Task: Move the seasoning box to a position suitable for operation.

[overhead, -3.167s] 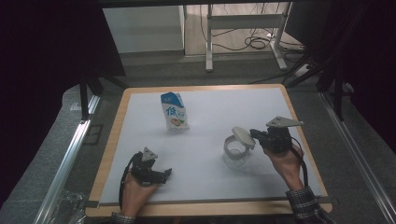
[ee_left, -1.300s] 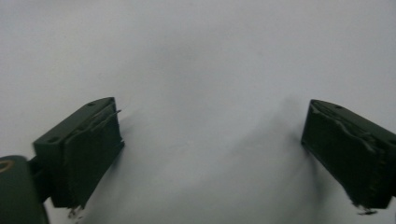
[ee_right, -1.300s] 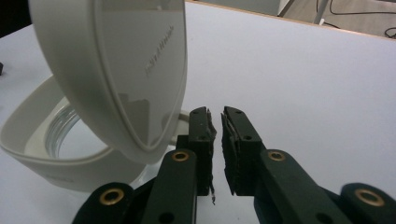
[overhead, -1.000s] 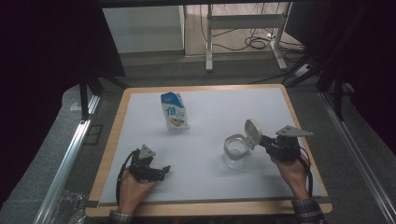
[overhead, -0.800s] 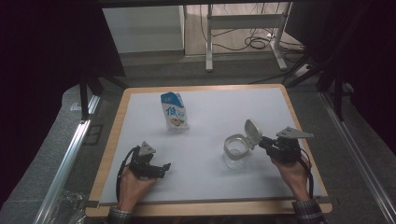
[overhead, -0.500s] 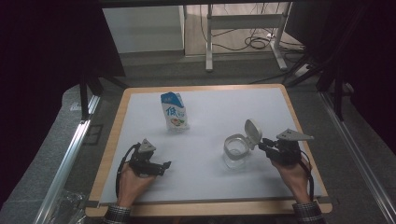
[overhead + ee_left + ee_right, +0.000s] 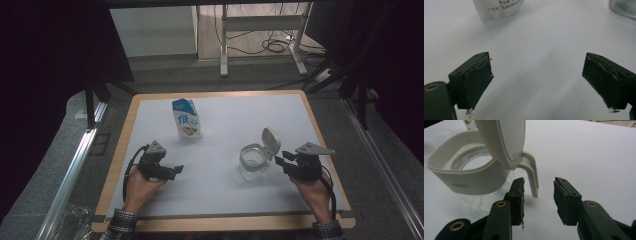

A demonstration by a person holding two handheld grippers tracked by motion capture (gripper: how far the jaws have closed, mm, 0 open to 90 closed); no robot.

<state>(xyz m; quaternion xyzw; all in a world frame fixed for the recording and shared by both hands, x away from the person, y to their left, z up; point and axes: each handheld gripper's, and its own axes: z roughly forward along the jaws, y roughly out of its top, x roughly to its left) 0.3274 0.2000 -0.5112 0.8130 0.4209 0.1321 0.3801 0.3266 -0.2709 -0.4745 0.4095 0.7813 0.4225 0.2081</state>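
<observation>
Right gripper view shows the right gripper, jaws apart, near the fragile glass jug's stiff handle, probably the best hold.

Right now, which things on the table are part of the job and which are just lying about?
In play, as far as I can judge:
- jug, lid flipped up, handle toward the open right gripper
- carton, upright, ahead of the open left gripper

Lying about:
- plastic bag off the board's near-left corner
- cables on the floor beyond
</observation>
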